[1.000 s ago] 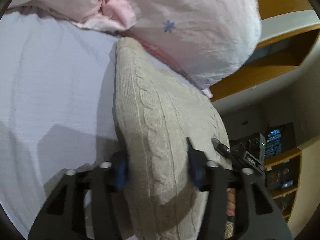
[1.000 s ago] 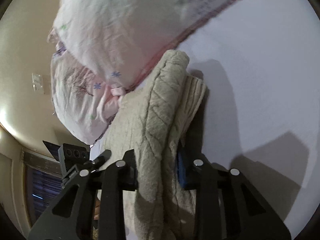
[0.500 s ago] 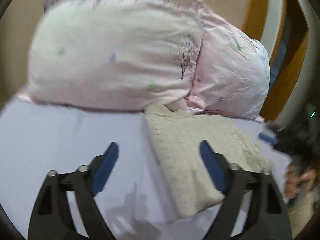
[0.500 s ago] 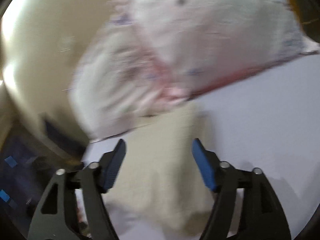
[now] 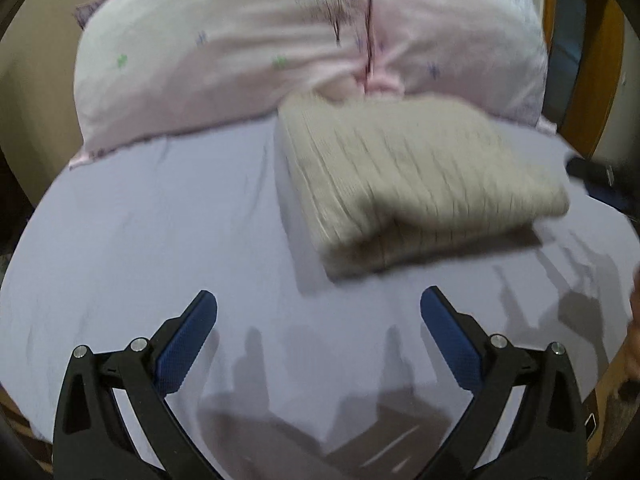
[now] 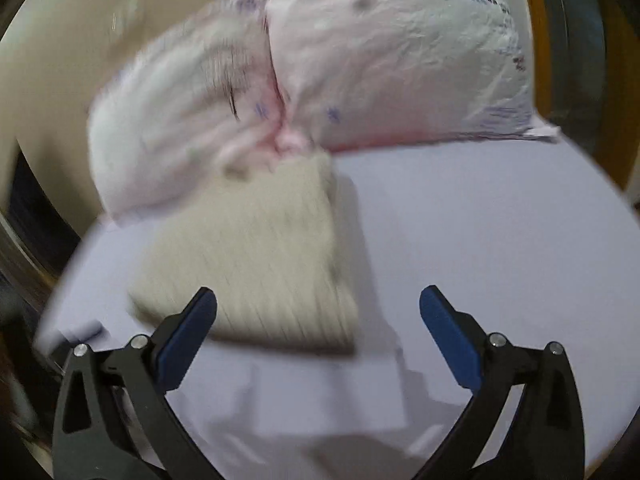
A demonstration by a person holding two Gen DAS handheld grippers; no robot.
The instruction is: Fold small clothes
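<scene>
In the left wrist view the left tongs (image 5: 318, 312) stand spread wide and empty above the lilac bed sheet (image 5: 140, 240), blue pads apart with nothing between them. The folded beige knit garment (image 5: 408, 184) lies ahead at about one o'clock from these tongs, clear of both fingers, with bare sheet between. Its far edge touches the pink pillows (image 5: 240, 40) where the two pillows meet. The long axis seems to run from about ten o'clock to four o'clock across this view, the rolled fold edge facing the camera.

In the right wrist view the right tongs (image 6: 318, 312) are likewise released and hold nothing. Here the knit garment (image 6: 260, 256) sits at about eleven o'clock, and its near edge is partly overlapped by the left finger (image 6: 188, 332); whether they touch is lost in blur. The pillows (image 6: 320, 72) lie beyond it at twelve.

The right tongs look the nearer of the two. The fold appears complete, so the garment lies between both arms, closer to the right, should either need to square it.
</scene>
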